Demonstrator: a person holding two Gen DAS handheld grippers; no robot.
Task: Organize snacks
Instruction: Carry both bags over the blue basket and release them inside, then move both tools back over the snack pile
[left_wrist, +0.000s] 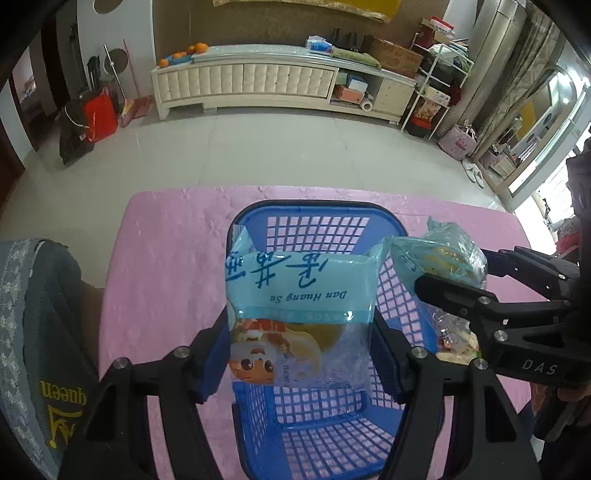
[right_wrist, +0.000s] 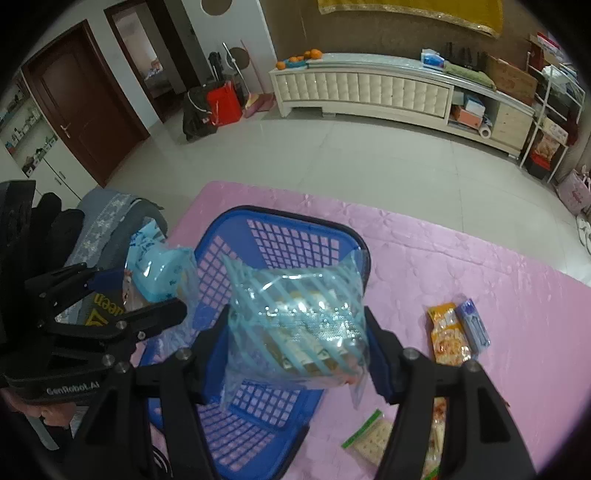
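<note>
Both grippers held above the blue lattice basket (left_wrist: 317, 229) on the pink tablecloth (left_wrist: 166, 258). Left gripper (left_wrist: 301, 354): jaws closed on a blue "Dan Huang Su" pastry packet (left_wrist: 299, 284), hanging over the basket. Right gripper (right_wrist: 295, 354): jaws clamped on a clear, blue-striped snack bag (right_wrist: 295, 314). Orange snack packet (right_wrist: 447, 334) and blue packet (right_wrist: 474, 326) lie on the cloth right of the basket

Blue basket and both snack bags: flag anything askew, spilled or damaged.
Nothing is spilled or torn. The blue basket sits upright and empty on the pink tablecloth. The left hand-held gripper holds the Dan Huang Su bag upside down; the right hand-held gripper holds the striped bag, crumpled.
</note>
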